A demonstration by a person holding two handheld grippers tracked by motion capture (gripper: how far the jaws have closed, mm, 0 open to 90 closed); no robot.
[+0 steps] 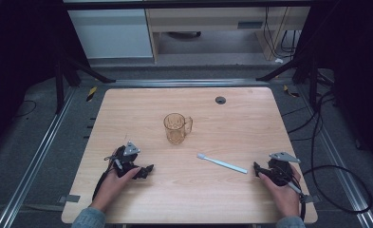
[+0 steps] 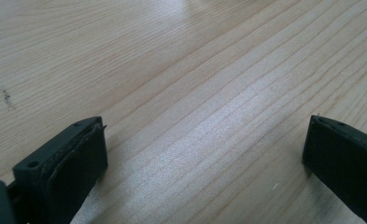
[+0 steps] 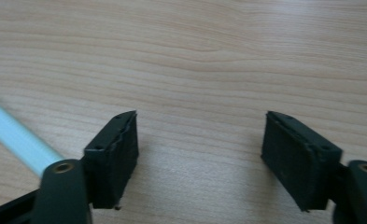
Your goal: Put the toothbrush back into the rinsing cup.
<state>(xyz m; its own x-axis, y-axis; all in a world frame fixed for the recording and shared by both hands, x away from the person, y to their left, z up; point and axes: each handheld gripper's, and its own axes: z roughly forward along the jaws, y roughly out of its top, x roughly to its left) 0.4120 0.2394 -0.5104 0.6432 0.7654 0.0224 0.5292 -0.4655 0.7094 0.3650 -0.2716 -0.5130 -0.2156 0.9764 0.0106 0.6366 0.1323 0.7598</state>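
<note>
Toothbrush [image 1: 221, 163] lies flat on the wooden table [image 1: 241, 118], lower right of centre in the high view, bristle end toward the amber mug [image 1: 176, 128] standing at mid-frame, well apart from it; right gripper [image 1: 257, 169] rests just beside the handle end, jaws wide, nothing between them; its own view shows the pale handle [image 3: 17, 137] at lower left, outside the jaws; left gripper [image 1: 148, 169] sits at lower left, jaws wide and empty. Judged step: approach, before any grasp; next move calls for the right gripper to shift onto the handle and close. Open tabletop all round; near edge lies close behind both hands.
</note>
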